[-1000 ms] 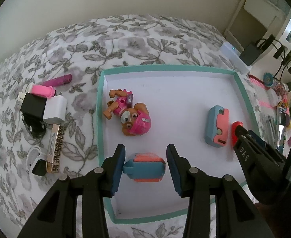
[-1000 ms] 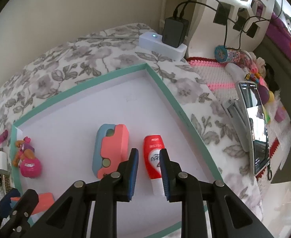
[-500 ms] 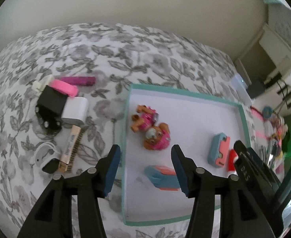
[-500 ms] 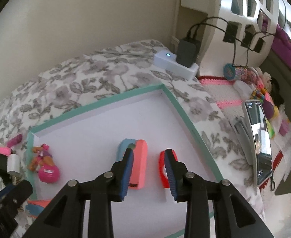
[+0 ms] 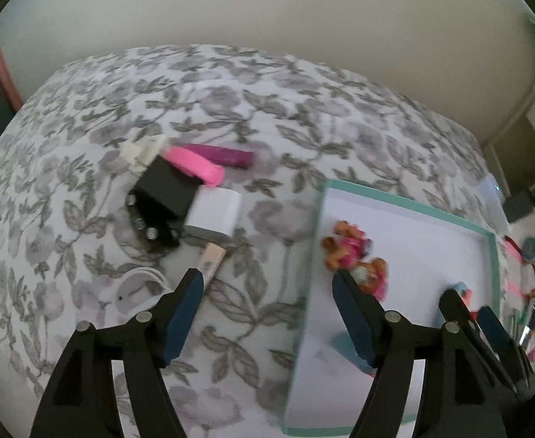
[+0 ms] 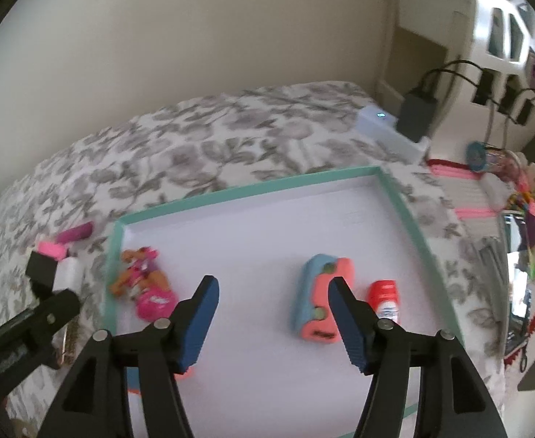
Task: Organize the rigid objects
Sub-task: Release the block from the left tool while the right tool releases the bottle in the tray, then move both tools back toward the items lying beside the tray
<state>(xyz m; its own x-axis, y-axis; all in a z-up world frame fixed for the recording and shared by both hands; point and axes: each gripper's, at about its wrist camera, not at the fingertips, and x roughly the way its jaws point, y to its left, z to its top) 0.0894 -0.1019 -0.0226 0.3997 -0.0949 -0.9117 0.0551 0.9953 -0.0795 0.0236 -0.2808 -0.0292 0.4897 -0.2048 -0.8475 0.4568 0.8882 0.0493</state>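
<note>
Left claw (image 5: 267, 299) jaws apart, just been opening, nothing between, over floral bedspread (image 5: 231, 116). Right claw (image 6: 272, 299) likewise, above teal-rimmed white tray (image 6: 260, 186). Red tube (image 6: 386, 297), blue-coral block (image 6: 320, 292), pink pup figure (image 6: 143, 281) lie in tray.

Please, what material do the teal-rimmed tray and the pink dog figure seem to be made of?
The tray looks like matte cardboard: thin flat walls, sharp folded corners, white inside. The dog figure looks like hard moulded plastic with a slight gloss, though blur leaves this uncertain.
</note>
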